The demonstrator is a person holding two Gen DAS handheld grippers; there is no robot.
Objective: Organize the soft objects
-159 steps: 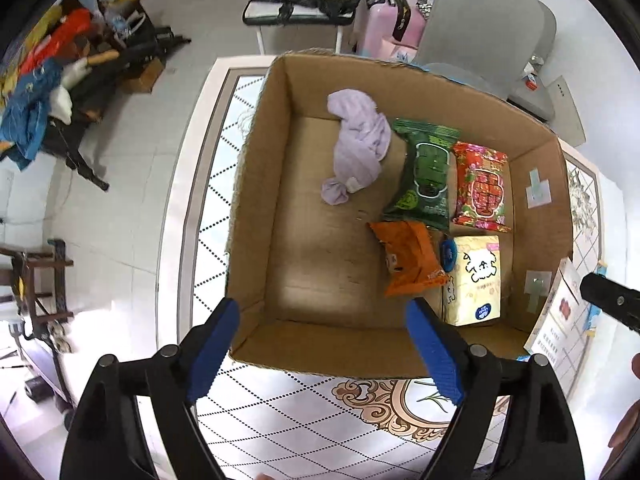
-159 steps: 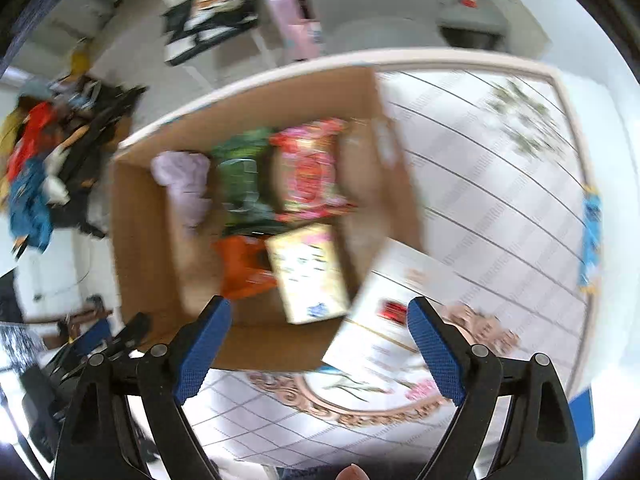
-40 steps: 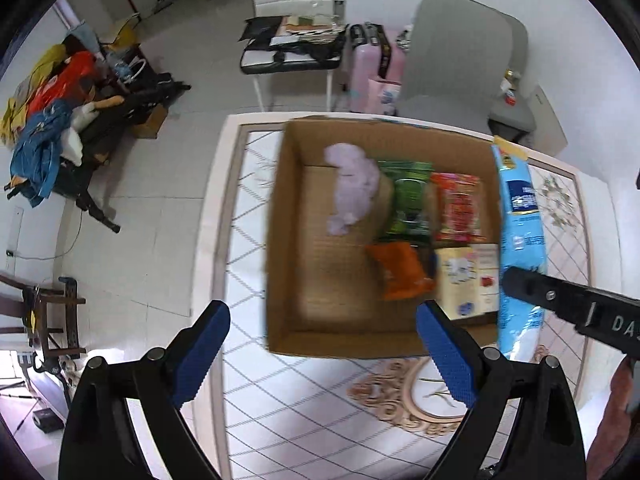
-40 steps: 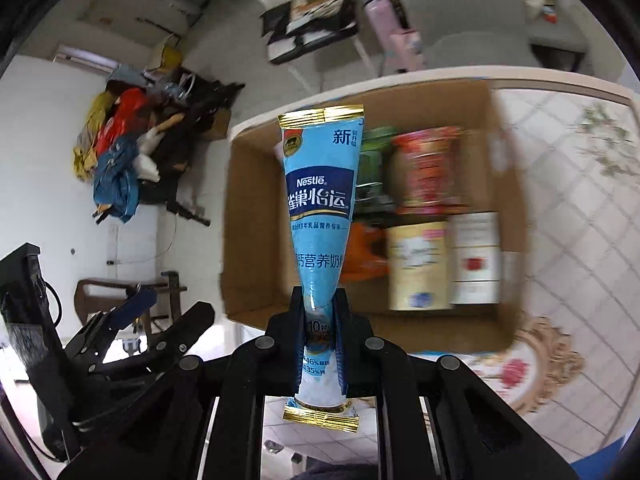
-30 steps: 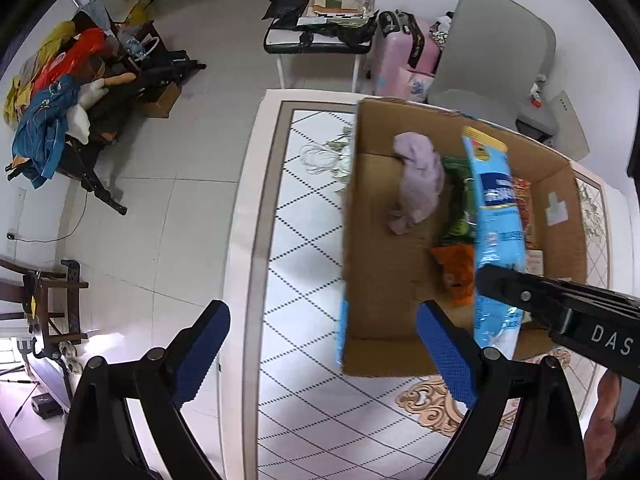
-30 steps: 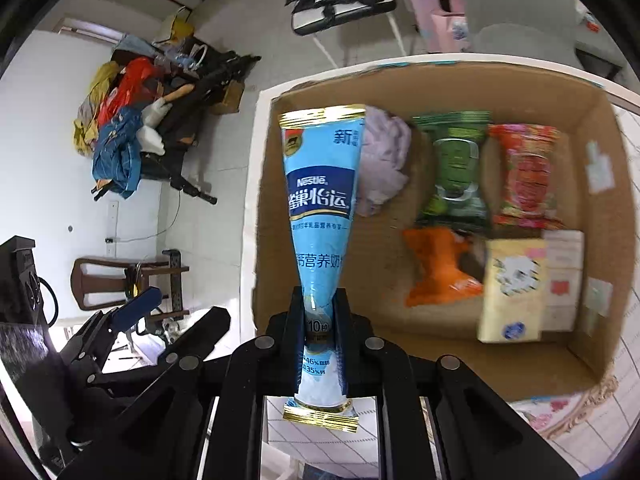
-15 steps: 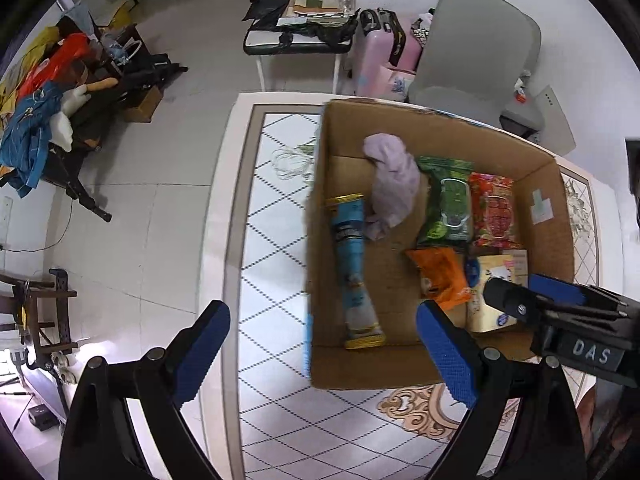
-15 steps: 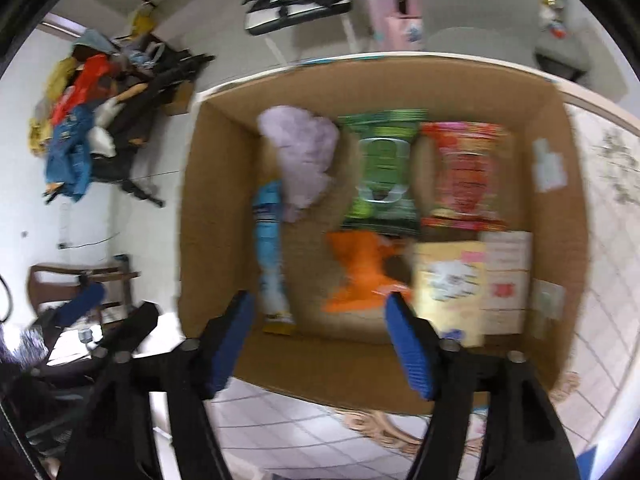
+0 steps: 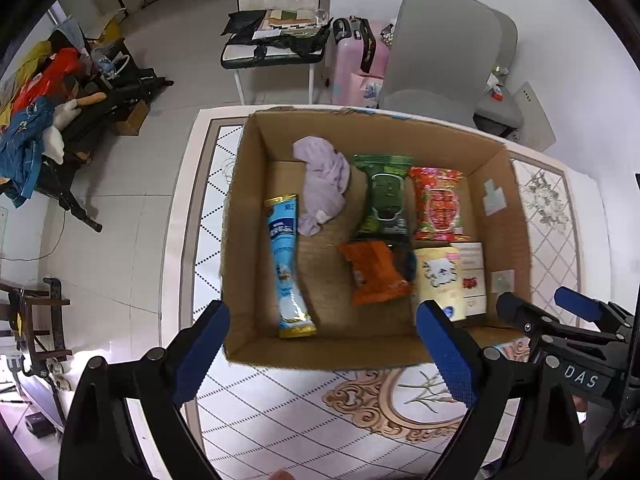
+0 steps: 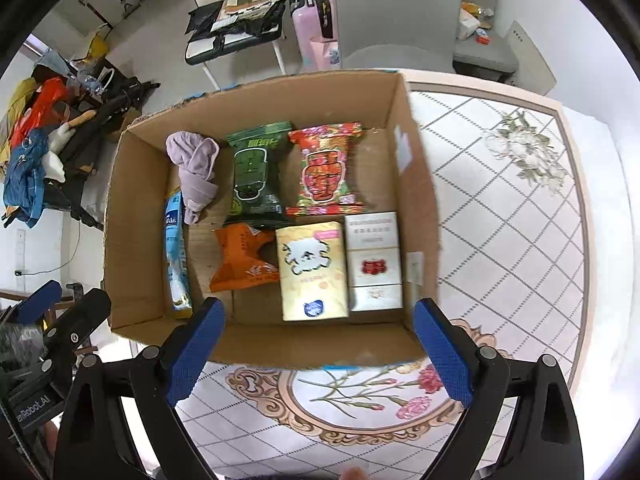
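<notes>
One cardboard box [image 10: 256, 344] on the patterned worktop [image 10: 500, 216] holds seven things: one blue pouch [image 9: 286, 256] at 9 o'clock, one lilac cloth [image 10: 196, 168], three snack packs, two tissue packs; left gripper [image 9: 320, 352] and right gripper [image 10: 316, 352] both hang spread apart, empty.

One cardboard box [image 10: 132, 240] sits on the counter [image 10: 500, 220]. Inside it lie seven things: one lilac cloth [image 10: 196, 168], one long blue pouch [image 10: 175, 256], one green packet [image 10: 256, 176], one red packet [image 10: 326, 168], one orange packet [image 10: 240, 258], one cream tissue pack [image 10: 312, 270] and one white carton [image 10: 373, 260]. Two open grippers are in view, one per hand.
</notes>
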